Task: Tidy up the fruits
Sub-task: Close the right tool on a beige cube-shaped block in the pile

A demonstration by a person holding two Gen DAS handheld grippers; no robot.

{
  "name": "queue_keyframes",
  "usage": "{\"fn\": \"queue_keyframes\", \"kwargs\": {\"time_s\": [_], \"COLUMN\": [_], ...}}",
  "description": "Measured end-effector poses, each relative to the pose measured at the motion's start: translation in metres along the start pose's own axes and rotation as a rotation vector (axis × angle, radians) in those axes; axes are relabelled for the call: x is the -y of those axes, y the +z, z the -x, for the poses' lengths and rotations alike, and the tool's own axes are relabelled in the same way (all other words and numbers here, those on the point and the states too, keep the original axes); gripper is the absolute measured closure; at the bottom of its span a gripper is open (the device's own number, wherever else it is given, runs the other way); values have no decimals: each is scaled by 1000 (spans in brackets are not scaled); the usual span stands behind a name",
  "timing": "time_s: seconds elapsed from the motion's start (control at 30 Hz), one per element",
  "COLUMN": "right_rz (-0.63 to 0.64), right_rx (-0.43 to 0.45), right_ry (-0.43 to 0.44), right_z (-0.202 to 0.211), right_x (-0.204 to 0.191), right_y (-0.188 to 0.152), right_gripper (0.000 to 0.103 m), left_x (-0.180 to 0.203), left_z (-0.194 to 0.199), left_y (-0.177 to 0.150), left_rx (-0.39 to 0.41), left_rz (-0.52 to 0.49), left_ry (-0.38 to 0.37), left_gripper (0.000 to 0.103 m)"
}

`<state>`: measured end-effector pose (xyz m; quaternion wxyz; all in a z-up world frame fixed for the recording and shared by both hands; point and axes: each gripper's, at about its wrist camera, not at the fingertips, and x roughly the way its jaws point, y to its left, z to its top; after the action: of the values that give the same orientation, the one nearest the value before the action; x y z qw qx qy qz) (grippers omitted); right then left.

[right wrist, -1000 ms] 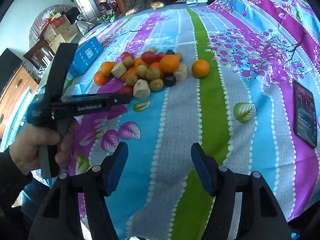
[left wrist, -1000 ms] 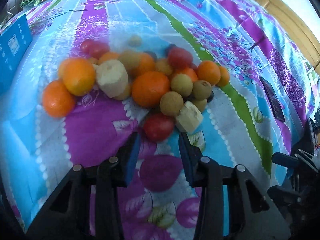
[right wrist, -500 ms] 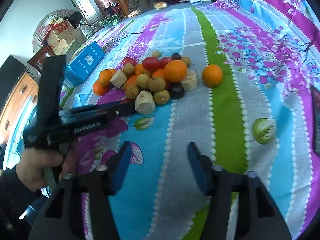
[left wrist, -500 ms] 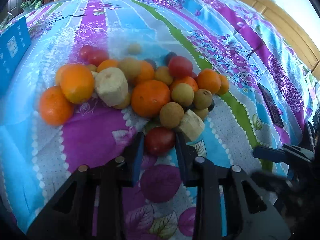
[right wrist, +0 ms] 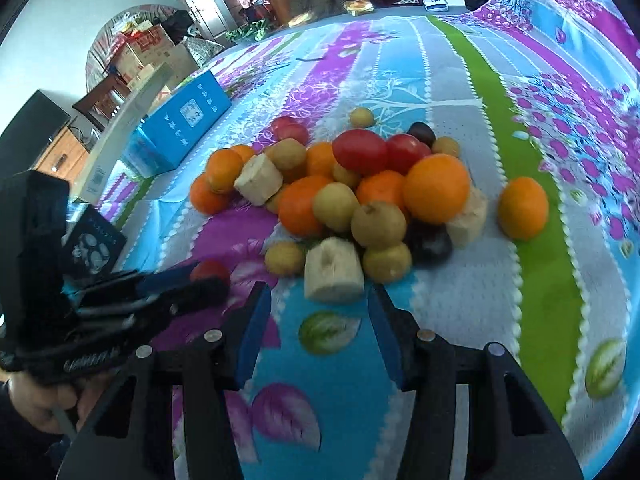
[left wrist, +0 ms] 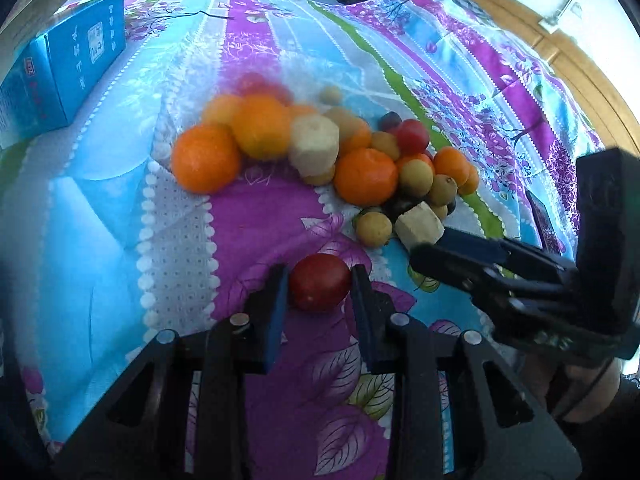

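On the floral surface (right wrist: 460,92) lie three pale root chunks. The left hand-held gripper (left wrist: 320,280) clamps one tomato (left wrist: 320,288); the right hand-held gripper (right wrist: 316,304) gapes before a chunk (right wrist: 333,270).

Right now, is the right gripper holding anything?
No, the right gripper stands open and empty just short of the pale cut chunk.

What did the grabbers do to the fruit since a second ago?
The left gripper closed its fingers on the red tomato and pulled it away from the fruit pile. The right gripper moved up, open, to the pale chunk. The pile and blue box stayed put.
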<state>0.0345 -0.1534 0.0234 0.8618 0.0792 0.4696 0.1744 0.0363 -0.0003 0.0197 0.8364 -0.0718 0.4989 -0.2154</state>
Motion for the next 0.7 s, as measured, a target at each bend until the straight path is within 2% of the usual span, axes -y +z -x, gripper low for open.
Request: {"fn": "queue_keyframes", "kwargs": {"time_s": [0.23,0.33,0.47,0.7], "right_rz": [43,51,40,-3], "right_rx": [0,1,-6,27], "right_ry": [-39,-88,-111,-127], "right_z": [-14,-16,-8,28], "right_x": [-6,-7,-5,-12], "right_y": [2,3,3,-2], "right_gripper": [50,67,67,67], "left_x": [-2,-1,3,9], "left_z": [-2,-1,2,27], "left_y": [-1,-1,-1,7], "left_rx": [2,5,10,61], "left_rz": [4,3,1,-10], "left_ry": [-5,3,26,64], "left_gripper": [71,71,71,71]}}
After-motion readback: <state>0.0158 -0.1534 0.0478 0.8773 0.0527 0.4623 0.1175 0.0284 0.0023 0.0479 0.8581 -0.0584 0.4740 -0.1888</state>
